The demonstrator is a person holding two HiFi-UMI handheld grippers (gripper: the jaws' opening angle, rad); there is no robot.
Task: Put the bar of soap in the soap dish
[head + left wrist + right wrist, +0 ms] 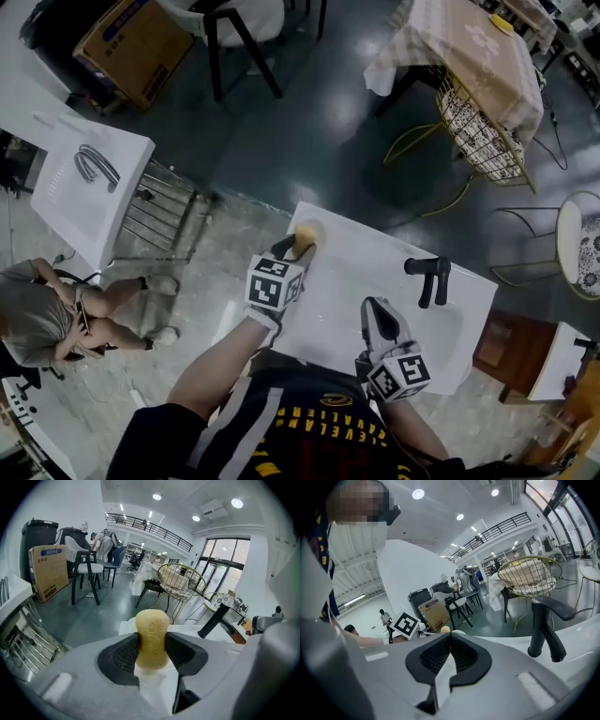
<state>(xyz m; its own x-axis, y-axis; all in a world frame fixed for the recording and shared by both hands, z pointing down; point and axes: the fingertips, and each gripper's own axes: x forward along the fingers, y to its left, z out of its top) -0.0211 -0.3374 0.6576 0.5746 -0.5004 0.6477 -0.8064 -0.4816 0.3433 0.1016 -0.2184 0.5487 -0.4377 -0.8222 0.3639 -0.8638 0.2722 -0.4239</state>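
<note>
A yellow bar of soap point(152, 639) stands upright between the black pads of my left gripper point(152, 651), which is shut on it. In the head view the left gripper point(292, 248) holds the soap point(304, 238) at the far left corner of the white washstand point(375, 262), right over a pale round soap dish point(313, 227); I cannot tell whether soap and dish touch. My right gripper point(377, 319) hovers over the near side of the washstand. Its jaws point(450, 639) are shut with nothing between them. The soap's tip point(445, 630) peeks over them in the right gripper view.
A black faucet point(429, 277) point(546, 625) rises at the right of the washstand. Left of it stands a white panel on a metal rack point(89, 183), with a seated person point(56, 319) beyond. A wire chair point(483, 131), a clothed table and a cardboard box point(136, 42) stand farther off.
</note>
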